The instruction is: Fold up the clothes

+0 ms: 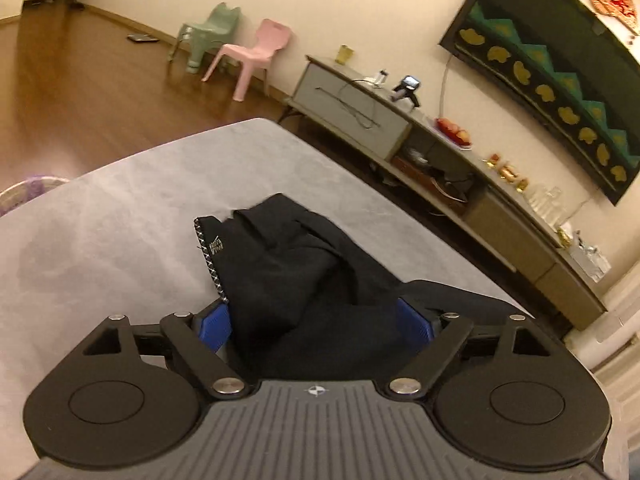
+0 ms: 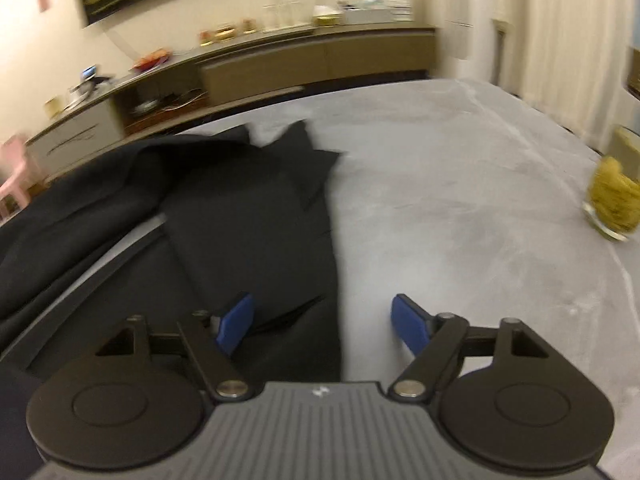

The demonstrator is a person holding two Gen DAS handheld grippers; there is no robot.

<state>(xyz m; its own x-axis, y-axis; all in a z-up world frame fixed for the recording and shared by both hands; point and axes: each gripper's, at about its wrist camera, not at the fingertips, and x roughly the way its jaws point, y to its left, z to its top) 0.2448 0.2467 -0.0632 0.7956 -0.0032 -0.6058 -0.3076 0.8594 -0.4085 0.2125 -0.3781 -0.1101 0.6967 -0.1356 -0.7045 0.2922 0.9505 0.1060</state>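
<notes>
Black garment (image 1: 296,272) lies bunched on the grey counter (image 1: 120,208), a heap of it between the wide-spread left tongs (image 1: 316,324), while the right tongs (image 2: 324,326) gape over its edge: pinch one layer only.

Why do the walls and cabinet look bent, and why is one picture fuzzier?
Left wrist view: the fisheye lens curves the cabinet and table, under warm, dim light; the black garment shows few folds. Right wrist view: motion blur smears the cabinet and the glass; the tongs look sharp.
</notes>
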